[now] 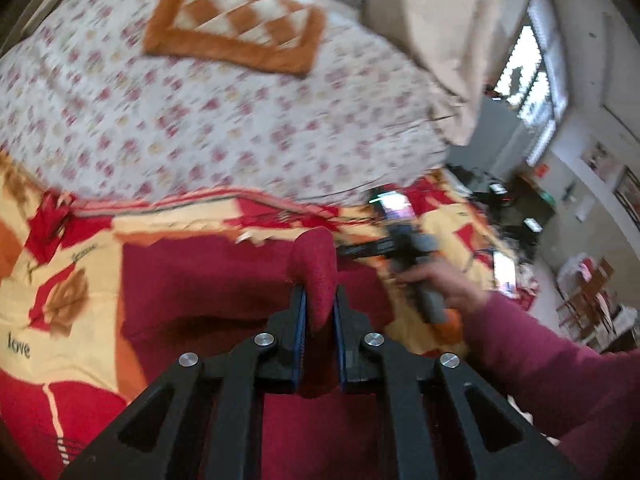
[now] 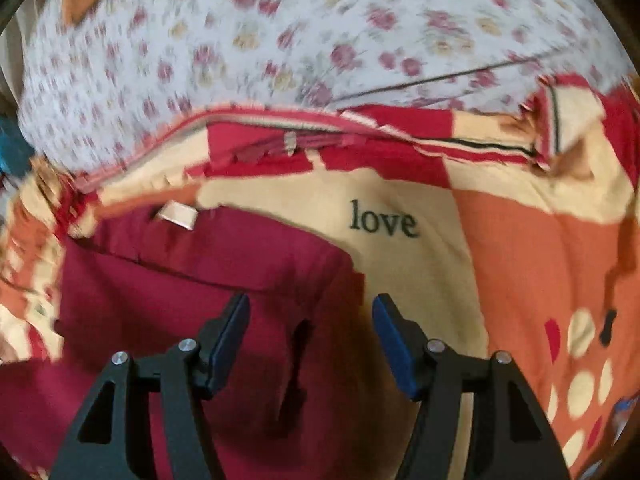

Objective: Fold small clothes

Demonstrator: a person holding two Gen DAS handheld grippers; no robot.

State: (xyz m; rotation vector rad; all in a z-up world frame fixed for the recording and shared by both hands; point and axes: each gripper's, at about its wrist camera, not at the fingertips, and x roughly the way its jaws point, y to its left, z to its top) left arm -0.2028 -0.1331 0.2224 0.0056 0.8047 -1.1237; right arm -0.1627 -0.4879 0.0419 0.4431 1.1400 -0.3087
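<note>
On the bed, over a bright blanket (image 2: 400, 196) of red, cream and orange patches with the word "love" printed on it, lies a small dark red garment (image 2: 200, 280). The left gripper (image 1: 320, 300) is pinched tight on a fold of that red cloth. The fold pokes up between its two black fingers like a little hump, and the rest of the garment spreads out flat on the blanket below.

The right gripper (image 2: 310, 320) points down at the same garment. Its two blue pads (image 2: 230, 340) stand wide apart with nothing between them. They hang above the cloth's right edge, near the word "love". A small pale tag (image 2: 178, 216) sits at the far edge of the garment.

Further back is a white sheet with little red flowers (image 1: 200, 120), and an orange and white checked cloth (image 1: 236, 26) lies on it. A hand (image 1: 452, 284) in a dark pink sleeve (image 1: 560, 380) holds the right gripper's handle.
</note>
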